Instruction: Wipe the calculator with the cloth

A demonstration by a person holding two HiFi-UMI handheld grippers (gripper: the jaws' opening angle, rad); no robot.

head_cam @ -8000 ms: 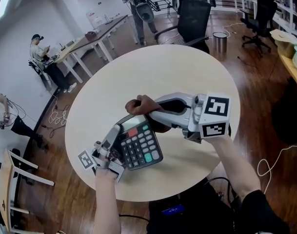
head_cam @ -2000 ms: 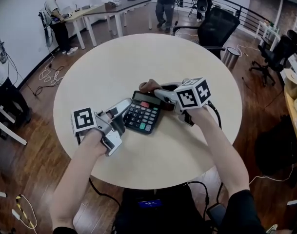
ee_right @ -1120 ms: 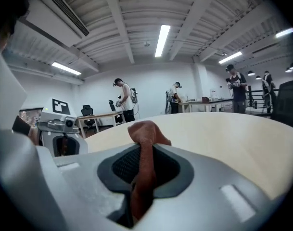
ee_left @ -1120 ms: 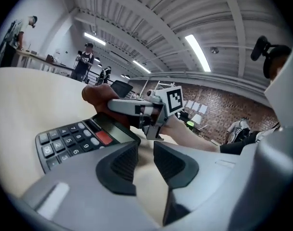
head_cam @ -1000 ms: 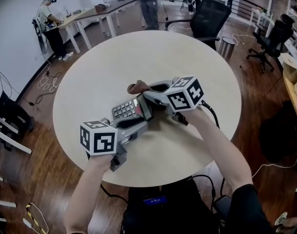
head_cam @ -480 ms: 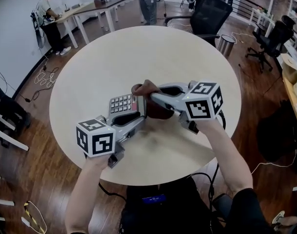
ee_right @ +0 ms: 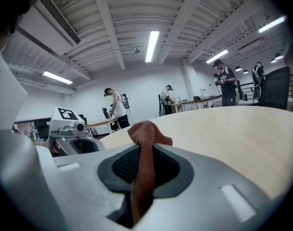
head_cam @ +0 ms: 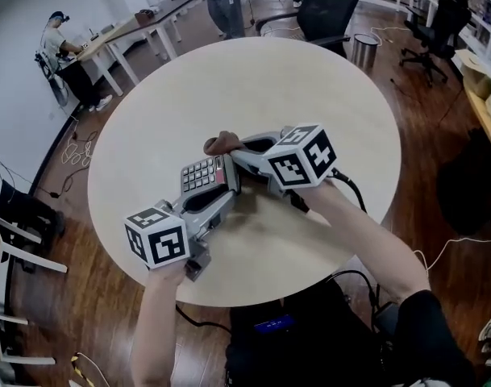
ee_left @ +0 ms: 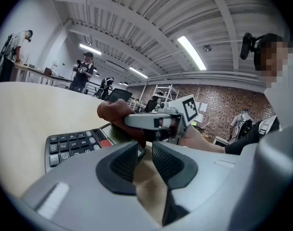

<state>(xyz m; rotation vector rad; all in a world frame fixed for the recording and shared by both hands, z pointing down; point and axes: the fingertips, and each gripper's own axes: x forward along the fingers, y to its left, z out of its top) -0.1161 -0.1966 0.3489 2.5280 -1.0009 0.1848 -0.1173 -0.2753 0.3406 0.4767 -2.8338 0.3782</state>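
Left tool (head_cam: 219, 192) is closed to a narrow gap on the near edge of the calculator (head_cam: 205, 176). It holds it tipped up above the surface (head_cam: 309, 71), with the keys (head_cam: 197, 170) turned away to the left. Two seconds ago the calculator lay flat on the surface, keys up, with this tool only at its side; a second ago it was already lifted and tilted, and the grip has not altered since.

The right tool (head_cam: 234, 148) is shut tight on the brown cloth (head_cam: 222, 143), a bunched end of which stands out past its tips (ee_right: 146, 131). Earlier the cloth was over the display. Now it sits at the calculator's far top corner, touching or very nearly so, much as it did half a second ago.

Lifting and tilting suggests the flat front has been done. The wiping has probably moved on to the edges or back, so the task looks well along, though not plainly finished.
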